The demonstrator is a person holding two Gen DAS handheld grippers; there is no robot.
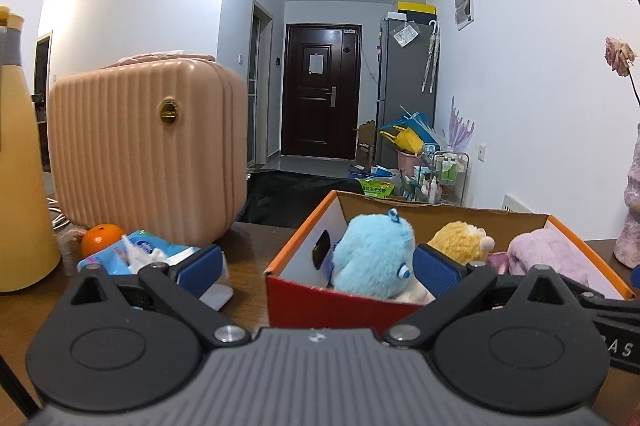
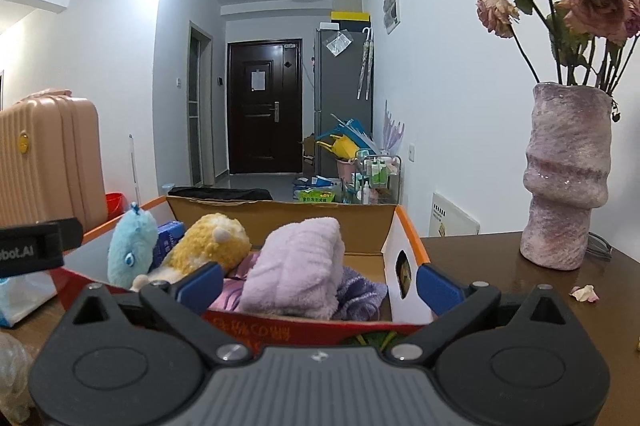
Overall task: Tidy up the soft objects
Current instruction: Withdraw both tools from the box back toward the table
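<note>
- An open cardboard box [image 1: 304,238] with orange rims and a red front wall sits on a dark brown tabletop [image 1: 248,238], seen from two cameras mounted on handheld tongs.
- Inside the box, from left to right, lie a fluffy light-blue plush toy [image 1: 372,250], a yellow plush toy [image 1: 460,236] and a folded lilac towel [image 1: 548,252].
- In the right camera's view the lilac towel [image 2: 296,270] is nearest, resting on a darker purple cloth [image 2: 360,292], with the yellow plush toy [image 2: 212,246] and the blue plush toy [image 2: 130,246] beyond it to the left.
- The left tongs [image 1: 316,270] are released and spread wide. One blue pad is outside the box's left wall, above the tabletop; the other is over the box, just beside the blue toy. Nothing is gripped.
- The right tongs [image 2: 318,286] are also released, at their widest. The left pad is over the box near the yellow toy; the right pad is outside the box's white end wall. The towel lies between the pads, apart from both.
- Left of the box stand a ribbed pink suitcase [image 1: 148,146] and a yellow bottle [image 1: 20,166]; an orange [image 1: 100,238] and a blue pack of tissues [image 1: 152,254] lie in front of them.
- Right of the box stands a mottled pink vase [image 2: 566,178] holding dried roses [image 2: 592,2]; a fallen petal [image 2: 584,293] lies on the tabletop near it.
- Behind, a hallway leads to a dark door [image 2: 264,106].
</note>
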